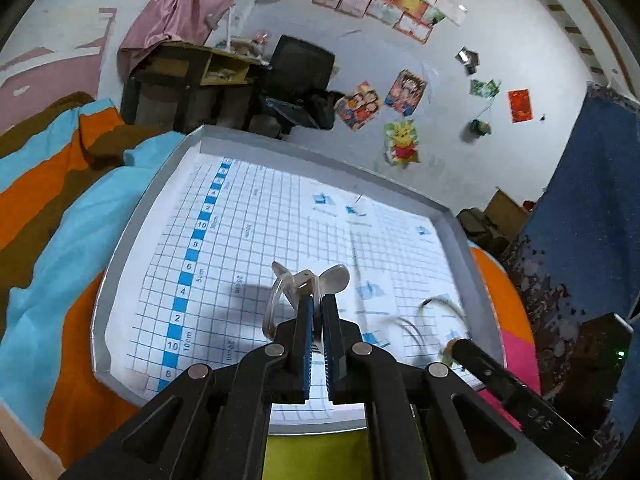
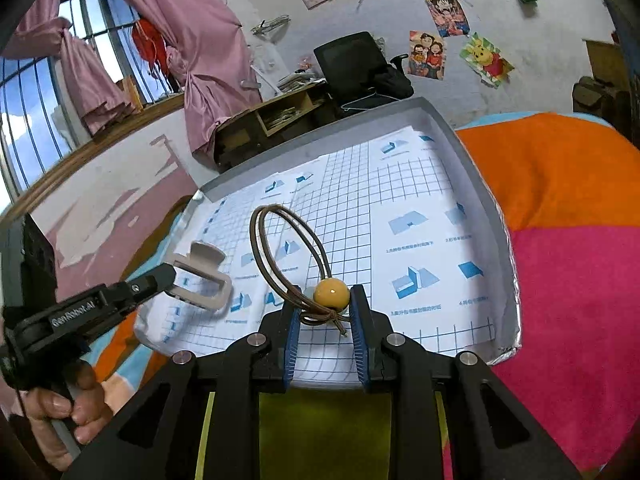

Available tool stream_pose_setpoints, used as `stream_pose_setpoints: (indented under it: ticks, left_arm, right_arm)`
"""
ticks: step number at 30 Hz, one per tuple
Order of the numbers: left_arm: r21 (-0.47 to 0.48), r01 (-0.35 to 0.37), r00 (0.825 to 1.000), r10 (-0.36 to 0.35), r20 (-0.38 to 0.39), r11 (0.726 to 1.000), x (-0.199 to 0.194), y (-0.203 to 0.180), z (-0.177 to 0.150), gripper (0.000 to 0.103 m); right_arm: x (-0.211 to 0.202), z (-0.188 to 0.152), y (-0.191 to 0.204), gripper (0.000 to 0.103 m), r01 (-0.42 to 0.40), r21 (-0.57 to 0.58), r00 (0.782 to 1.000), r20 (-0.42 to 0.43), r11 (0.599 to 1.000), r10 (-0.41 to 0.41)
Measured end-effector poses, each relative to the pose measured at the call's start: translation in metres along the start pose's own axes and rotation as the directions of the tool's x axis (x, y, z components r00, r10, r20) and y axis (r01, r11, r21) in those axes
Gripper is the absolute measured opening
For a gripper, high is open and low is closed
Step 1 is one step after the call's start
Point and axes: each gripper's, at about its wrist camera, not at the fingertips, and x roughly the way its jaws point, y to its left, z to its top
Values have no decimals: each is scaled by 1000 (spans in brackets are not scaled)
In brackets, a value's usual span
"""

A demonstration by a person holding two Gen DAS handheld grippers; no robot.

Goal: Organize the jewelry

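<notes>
While both tools hang above the grey tray [image 1: 120, 248], each one carries a piece of jewelry. The left hand-held gripper [image 1: 314, 300] has its blue pads pressed almost together on a pale translucent hair claw clip [image 1: 308, 280], which sticks out beyond the fingertips with its two wings spread. In the right wrist view the same clip [image 2: 204, 276] shows from the side, held at the tip of the left tool, over the left part of the tray. A person's hand [image 2: 68, 412] holds the grip of that tool at the lower left edge.

The right hand-held gripper [image 2: 326, 308] is closed only partly, and between its blue pads sits a yellow bead [image 2: 331, 293] with a knot under it. The pads press on the bead from both sides. From the bead a brown hair tie [image 2: 280, 248] rises as a double loop, tilted to the left. In the left wrist view this loop is blurred, at the right side of the tray.

The tray is lined with a white grid sheet [image 1: 248, 240] with blue numbers and small diagrams. It lies on a bed with an orange, blue, brown and pink blanket [image 2: 560, 208].
</notes>
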Motion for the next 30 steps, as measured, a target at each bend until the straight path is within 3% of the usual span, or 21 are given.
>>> stream_pose_setpoints:
  ticks: [2,5,7,9,14,19,30]
  left_arm:
    - [-8,-20,1000,20,-14,1000,1,1,1,9]
    - [-22,-50,999,49,-12,999,-2,5,0,28]
    - [-33,-60,998,60,9,998,-8,10,0,59]
    - [-58,-70,995,74,71,996,-20,14,-3,76]
    - [-31,-101,989,103,103,994,-36,11,-4,81]
    - [11,-141,975,137,175,990,-66,1,-12,96]
    - [95,-207,943,173,284,974,-158,-22,-44,103]
  right_arm:
    - [2,0,-2,31,-5,-2,1000,-1,1000,5]
    - [-1,-4,-1,45,0,-15,1000,7,1000,0]
    - [-3,-4,0,46,2,-19,1000,6,1000,-2]
    - [-6,-4,1,48,5,-20,1000,11,1000,-5]
    - [-23,-1,3,62,55,-41,997,63,998,-53]
    - [-51,2,14,76,104,-94,987,133,990,-91]
    - [-146,-4,55,92,150,-175,956,278,973,-97]
